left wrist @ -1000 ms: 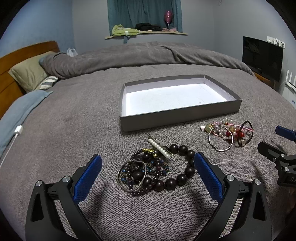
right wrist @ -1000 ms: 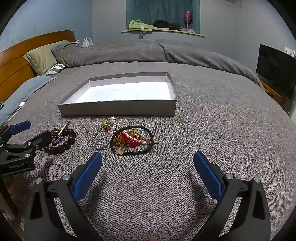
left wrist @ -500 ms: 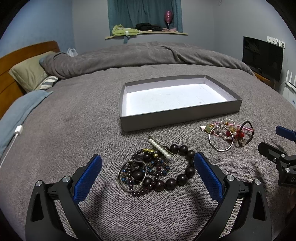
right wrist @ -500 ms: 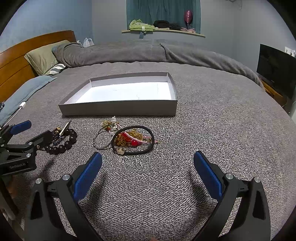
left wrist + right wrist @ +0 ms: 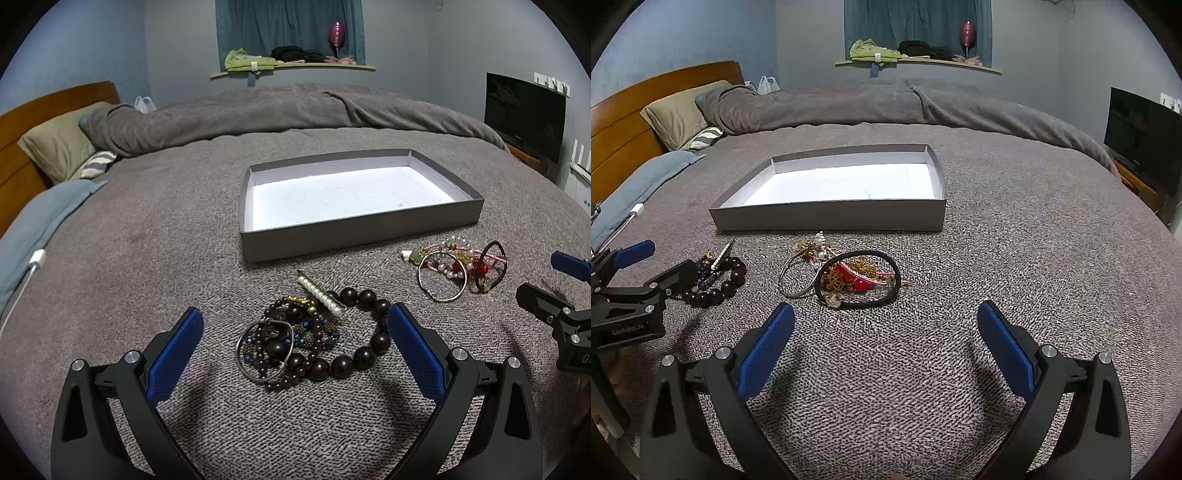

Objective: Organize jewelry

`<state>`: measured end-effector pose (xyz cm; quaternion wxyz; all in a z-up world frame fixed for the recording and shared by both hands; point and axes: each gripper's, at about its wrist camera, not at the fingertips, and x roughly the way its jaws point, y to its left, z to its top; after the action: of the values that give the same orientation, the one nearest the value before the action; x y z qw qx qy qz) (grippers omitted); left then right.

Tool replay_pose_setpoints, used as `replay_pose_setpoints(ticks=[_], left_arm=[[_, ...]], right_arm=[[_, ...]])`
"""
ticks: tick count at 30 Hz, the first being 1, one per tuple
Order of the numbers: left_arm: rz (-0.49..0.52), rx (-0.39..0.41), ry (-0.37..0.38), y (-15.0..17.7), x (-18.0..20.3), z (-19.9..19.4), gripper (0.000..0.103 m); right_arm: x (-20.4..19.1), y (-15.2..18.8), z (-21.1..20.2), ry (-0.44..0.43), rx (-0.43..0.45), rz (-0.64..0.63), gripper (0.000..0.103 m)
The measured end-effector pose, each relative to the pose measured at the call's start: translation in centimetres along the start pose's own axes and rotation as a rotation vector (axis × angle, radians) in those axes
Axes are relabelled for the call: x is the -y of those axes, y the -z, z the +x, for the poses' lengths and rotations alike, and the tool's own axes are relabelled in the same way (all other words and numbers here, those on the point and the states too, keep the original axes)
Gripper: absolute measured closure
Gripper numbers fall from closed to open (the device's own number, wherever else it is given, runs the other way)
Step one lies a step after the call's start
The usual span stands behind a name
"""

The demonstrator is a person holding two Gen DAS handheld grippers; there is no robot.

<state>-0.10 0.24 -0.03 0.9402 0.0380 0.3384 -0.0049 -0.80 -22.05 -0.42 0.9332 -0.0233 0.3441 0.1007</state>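
A heap of dark bead bracelets (image 5: 325,338) with a silver ring and a pearl clip (image 5: 320,294) lies on the grey bed cover, between the open fingers of my left gripper (image 5: 295,332). A second heap (image 5: 460,267) of pink, red and gold pieces, a silver bangle and a black band lies to its right; in the right wrist view it (image 5: 849,277) lies ahead and left of my open, empty right gripper (image 5: 885,332). An empty grey tray (image 5: 362,242) with a white floor sits behind both heaps, and shows in the right wrist view (image 5: 831,219).
The grey bed cover (image 5: 1015,258) stretches all around. A rolled duvet (image 5: 295,110) and pillows (image 5: 59,147) lie at the back. A white charger cable (image 5: 33,266) lies at the left. A dark TV (image 5: 524,114) stands to the right.
Both grippers have edged slightly forward toward the heaps. Nothing was taken hold of.
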Motion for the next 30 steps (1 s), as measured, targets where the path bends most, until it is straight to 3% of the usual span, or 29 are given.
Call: replay_pose_setpoints(ticks=[24,25,30], left_arm=[[-0.038,-0.01,0.03,-0.2,-1.6,0.7,0.004],[-0.04,-0.009,0.027,-0.3,-1.7,0.7,0.004],[-0.041,-0.017,0.026,-0.3,-1.8,1.1,0.004]], right_arm=[[1.0,-0.8,0.5,-0.085,0.015,0.029,0.006],[1.3,-1.0,0.6,-0.086,0.016,0.041,0.007],[2.6,-1.2,1.4,-0.06,-0.011,0.052,0.037]])
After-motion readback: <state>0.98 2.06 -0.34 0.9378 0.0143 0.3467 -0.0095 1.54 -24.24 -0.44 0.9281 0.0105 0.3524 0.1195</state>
